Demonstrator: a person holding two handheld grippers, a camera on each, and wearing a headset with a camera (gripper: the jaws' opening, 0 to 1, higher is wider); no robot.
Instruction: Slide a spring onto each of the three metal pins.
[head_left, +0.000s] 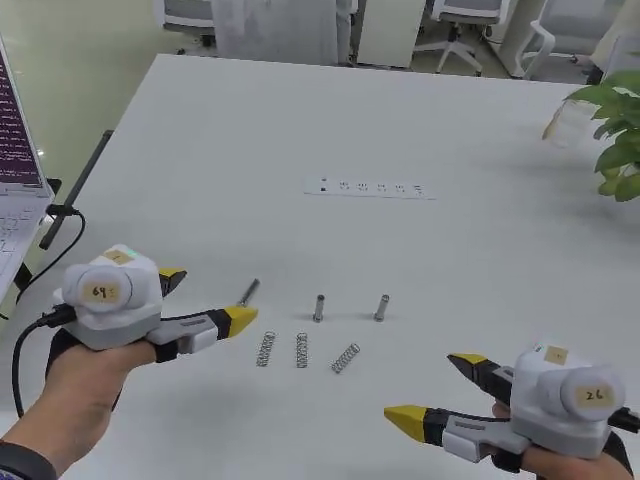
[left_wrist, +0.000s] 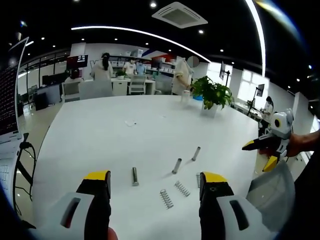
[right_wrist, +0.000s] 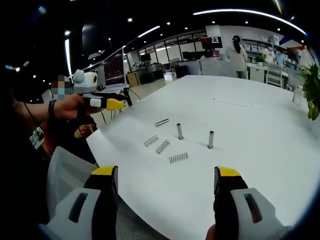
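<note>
The left claw (head_left: 208, 297) and right claw (head_left: 435, 390) hover spread and empty over the desk (head_left: 300, 150), the right hand (head_left: 565, 466) partly cropped.

Short silver metal pins (head_left: 319, 308): three, two upright and one lying flat, on the white desk (head_left: 250, 150), nearer the person than the white socket strip (head_left: 370, 188).
Small coiled steel springs (head_left: 301, 350): three, in a row farther again from the strip.
Yellow-tipped grey grasping devices: two, left tool (head_left: 206, 297) and right tool (head_left: 435, 389).
Green leafy plant (head_left: 615, 135): one, right of the strip.
Socket strip: one.
</note>
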